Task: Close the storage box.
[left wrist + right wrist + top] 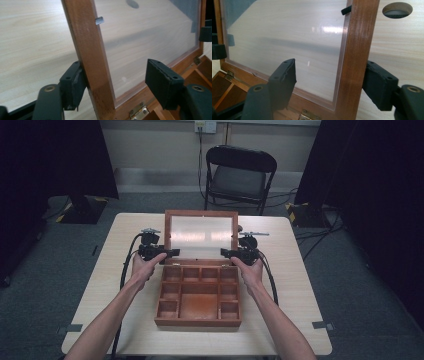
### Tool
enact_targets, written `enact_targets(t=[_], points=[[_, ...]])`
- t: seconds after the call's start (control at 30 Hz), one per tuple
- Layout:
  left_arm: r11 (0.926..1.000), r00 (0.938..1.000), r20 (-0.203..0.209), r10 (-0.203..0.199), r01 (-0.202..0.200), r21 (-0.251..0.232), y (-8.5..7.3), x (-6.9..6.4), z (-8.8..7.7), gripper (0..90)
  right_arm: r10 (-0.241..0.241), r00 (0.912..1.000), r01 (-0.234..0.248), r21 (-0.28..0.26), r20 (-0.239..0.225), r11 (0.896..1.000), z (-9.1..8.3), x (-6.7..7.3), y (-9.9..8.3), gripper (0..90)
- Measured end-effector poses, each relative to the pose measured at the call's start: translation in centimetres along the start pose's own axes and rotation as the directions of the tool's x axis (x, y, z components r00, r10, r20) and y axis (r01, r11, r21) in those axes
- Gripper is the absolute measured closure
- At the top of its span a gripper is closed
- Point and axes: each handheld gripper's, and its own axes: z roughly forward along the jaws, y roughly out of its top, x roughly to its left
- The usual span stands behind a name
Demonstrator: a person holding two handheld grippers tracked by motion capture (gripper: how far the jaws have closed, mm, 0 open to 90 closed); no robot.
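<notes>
A wooden box with several compartments lies on the table, its glass-paned lid raised upright at the far side. My left gripper straddles the lid's left rail. One pad rests against the rail's outer face and the other pad stands apart over the glass, so my left gripper is open. My right gripper straddles the right rail. Its outer pad sits at the rail and its inner pad hangs clear in front of the pane, so my right gripper is open too.
Brass hinges join lid and base. The light wooden table has a round hole beyond the lid. A black folding chair stands behind the table, with dark curtains at both sides.
</notes>
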Motion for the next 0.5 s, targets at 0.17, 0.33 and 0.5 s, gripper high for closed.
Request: enact_targets(t=[0.17,0.33,0.5], points=[[0.9999,0.9999,-0.015,0.002,-0.002,-0.014,0.0,-0.3,-0.7,38.9,-0.004,1.0000,0.004,-0.006,-0.001,1.000,-0.5,0.4,0.2,32.1],[0.9992,1.0000,-0.006,0.007,-0.007,-0.041,0.0,-0.5,-1.4,42.8,-0.007,0.9999,0.007,-0.015,-0.015,1.000,-1.2,0.4,0.3,36.4],[0.9972,0.9997,-0.008,0.024,-0.024,-0.070,0.1,-0.9,-2.2,43.2,-0.023,0.9992,0.022,-0.030,-0.032,0.999,-1.8,0.5,0.6,39.3]])
